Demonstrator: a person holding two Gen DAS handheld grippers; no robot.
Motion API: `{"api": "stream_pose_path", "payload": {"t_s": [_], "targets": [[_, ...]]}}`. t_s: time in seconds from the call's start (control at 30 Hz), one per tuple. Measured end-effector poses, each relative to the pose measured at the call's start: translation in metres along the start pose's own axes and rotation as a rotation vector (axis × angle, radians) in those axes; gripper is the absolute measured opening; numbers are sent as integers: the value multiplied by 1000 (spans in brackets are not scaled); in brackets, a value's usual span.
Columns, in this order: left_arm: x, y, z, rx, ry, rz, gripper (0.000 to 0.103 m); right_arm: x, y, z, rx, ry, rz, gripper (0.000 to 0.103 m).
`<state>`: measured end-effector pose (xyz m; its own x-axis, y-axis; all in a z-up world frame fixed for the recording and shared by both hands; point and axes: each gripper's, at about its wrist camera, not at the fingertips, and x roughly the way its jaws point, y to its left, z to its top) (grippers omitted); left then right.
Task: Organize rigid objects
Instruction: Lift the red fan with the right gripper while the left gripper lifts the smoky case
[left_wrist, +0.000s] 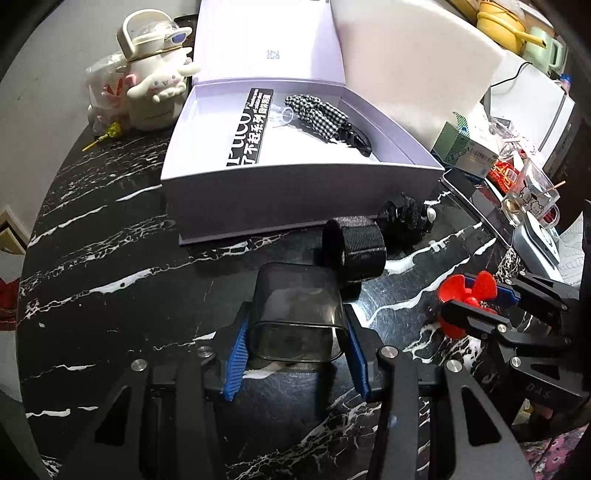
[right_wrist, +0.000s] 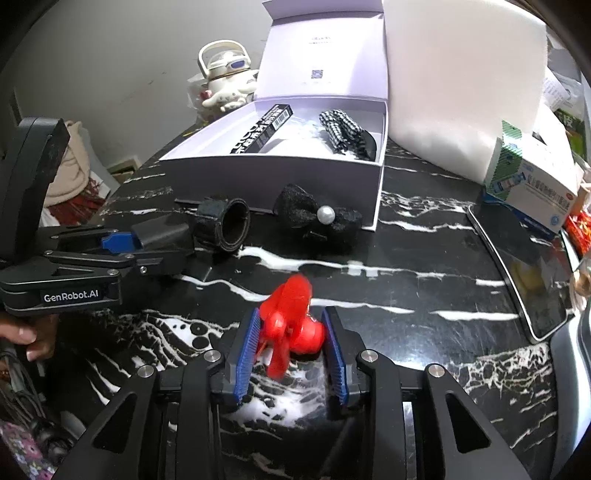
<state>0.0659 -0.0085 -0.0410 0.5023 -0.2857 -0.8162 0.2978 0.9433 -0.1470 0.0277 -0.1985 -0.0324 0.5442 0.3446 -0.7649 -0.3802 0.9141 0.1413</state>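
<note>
While black white-veined marble table (left_wrist: 110, 280) lies cluttered, left claw (left_wrist: 297, 341) grasping smoky case (left_wrist: 299, 314), right claw (right_wrist: 291, 341) clenching red fan (right_wrist: 291, 317)

Black white-veined marble tabletop (right_wrist: 424, 258), lilac box (left_wrist: 295, 192), red fan (right_wrist: 291, 325), black-white gingham bow (left_wrist: 317, 114), blue gripper pads (right_wrist: 245, 354).

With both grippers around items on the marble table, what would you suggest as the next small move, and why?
Probably lift the right gripper slightly with the red toy, then head for the open white box. Its pads already bracket the toy, the box has free floor space, and the left gripper holds the smoky clear case alongside.
</note>
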Motion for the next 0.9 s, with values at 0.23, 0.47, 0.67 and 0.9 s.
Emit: {"api": "stream_pose_path", "payload": {"t_s": [0.23,0.47,0.67,0.9], "targets": [[-1,-1,-3,-5,32,-16,46,4,4,4,-32,14,33,33],[-6,4,-5,-30,15,-12,46,4,2,8,-16,15,46,31],[-9,-1,-7,-19,2,-10,46,4,1,8,-15,19,66,31],[-12,-3,-11,-21,-9,-11,46,5,2,-3,3,20,47,39]]}}
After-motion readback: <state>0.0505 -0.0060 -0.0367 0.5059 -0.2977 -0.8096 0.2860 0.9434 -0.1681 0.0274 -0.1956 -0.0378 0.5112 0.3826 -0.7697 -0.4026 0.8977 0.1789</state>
